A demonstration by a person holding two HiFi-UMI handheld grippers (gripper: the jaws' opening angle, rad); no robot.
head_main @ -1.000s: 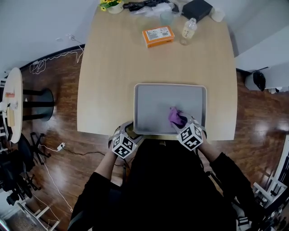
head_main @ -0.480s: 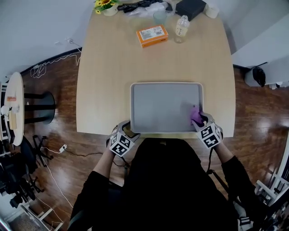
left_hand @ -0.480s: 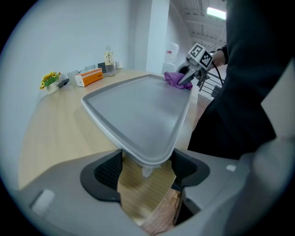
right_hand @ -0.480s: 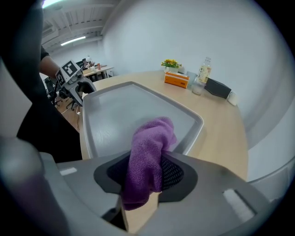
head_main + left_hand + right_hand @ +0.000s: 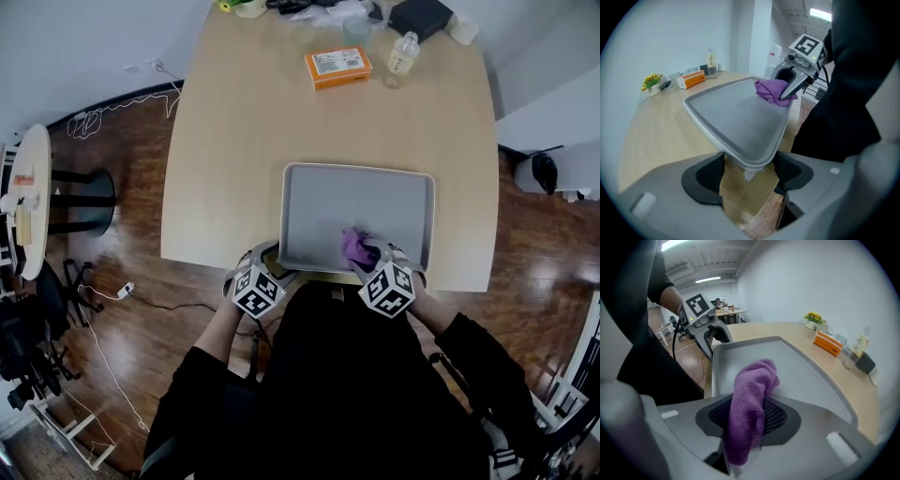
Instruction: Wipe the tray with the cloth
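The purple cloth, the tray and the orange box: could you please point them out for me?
purple cloth (image 5: 354,247), head view, its bunched middle.
tray (image 5: 347,199), head view, bare floor.
orange box (image 5: 338,67), head view, top face.

Light wooden desk (image 5: 244,141); grey tray (image 5: 375,199) at lower centre; orange box (image 5: 338,67), clear bottle (image 5: 401,58), black box (image 5: 427,17) along the top edge.

The head view looks steeply down onto the whole desk (image 5: 234,141) and tray (image 5: 319,187). The left gripper view, low at the tray's near corner, faces across it to the right hand-held gripper (image 5: 786,96); the right gripper view faces back toward the left hand-held gripper (image 5: 711,345).
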